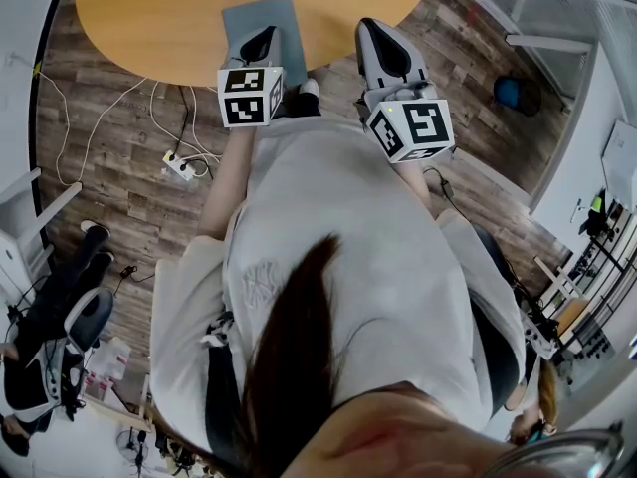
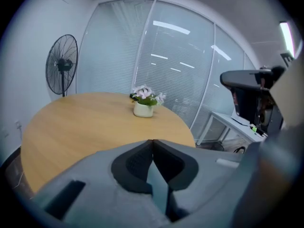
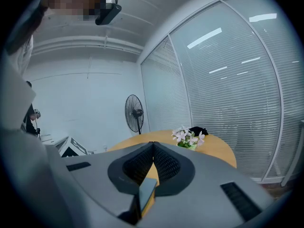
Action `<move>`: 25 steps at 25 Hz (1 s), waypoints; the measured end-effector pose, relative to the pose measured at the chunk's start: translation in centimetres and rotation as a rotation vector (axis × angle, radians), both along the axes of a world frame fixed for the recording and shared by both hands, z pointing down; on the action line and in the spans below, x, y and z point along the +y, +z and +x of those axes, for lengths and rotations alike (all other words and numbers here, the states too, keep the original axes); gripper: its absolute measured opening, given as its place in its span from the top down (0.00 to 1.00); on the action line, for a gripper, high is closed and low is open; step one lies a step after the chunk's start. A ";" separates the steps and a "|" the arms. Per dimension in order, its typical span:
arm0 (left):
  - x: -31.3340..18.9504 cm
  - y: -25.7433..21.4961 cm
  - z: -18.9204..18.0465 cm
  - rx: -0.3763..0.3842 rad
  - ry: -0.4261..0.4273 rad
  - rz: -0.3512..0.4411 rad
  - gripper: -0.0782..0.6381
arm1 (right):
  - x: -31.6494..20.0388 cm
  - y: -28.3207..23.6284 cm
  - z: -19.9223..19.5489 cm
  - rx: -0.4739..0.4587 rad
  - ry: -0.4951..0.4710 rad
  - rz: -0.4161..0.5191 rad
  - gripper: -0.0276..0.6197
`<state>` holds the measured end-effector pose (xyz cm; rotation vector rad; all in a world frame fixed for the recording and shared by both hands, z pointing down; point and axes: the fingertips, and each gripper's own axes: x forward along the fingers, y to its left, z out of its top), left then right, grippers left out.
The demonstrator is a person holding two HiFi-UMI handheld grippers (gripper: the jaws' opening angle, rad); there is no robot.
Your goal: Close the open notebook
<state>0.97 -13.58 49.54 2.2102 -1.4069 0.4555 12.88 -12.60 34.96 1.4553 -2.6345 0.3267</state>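
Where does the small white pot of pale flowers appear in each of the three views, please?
Head view: not in it; the round wooden table is cut off at the top edge.
Left gripper view: the small white pot of pale flowers stands near the centre, on the table's far side.
Right gripper view: right of centre, low.
Shared landmark: the table, in all three.

Hand-held gripper [image 3: 153,144], jaws together, flowers [image 3: 189,137] beyond

Round wooden table [image 1: 149,18], grey notebook [image 1: 261,23] flat on it (near edge), potted flowers [image 2: 145,103]
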 end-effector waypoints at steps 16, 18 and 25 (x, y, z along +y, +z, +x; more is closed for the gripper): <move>-1.9 -16.2 -8.2 0.059 -0.040 0.412 0.87 | -1.1 -3.9 -8.1 -0.032 -0.035 0.080 0.95; -1.6 -17.7 -9.4 0.071 -0.049 0.446 0.87 | -1.2 -4.4 -9.0 -0.036 -0.037 0.088 0.95; -0.1 -20.7 -12.0 0.099 -0.068 0.515 0.87 | -0.8 -5.9 -11.3 -0.050 -0.042 0.111 0.95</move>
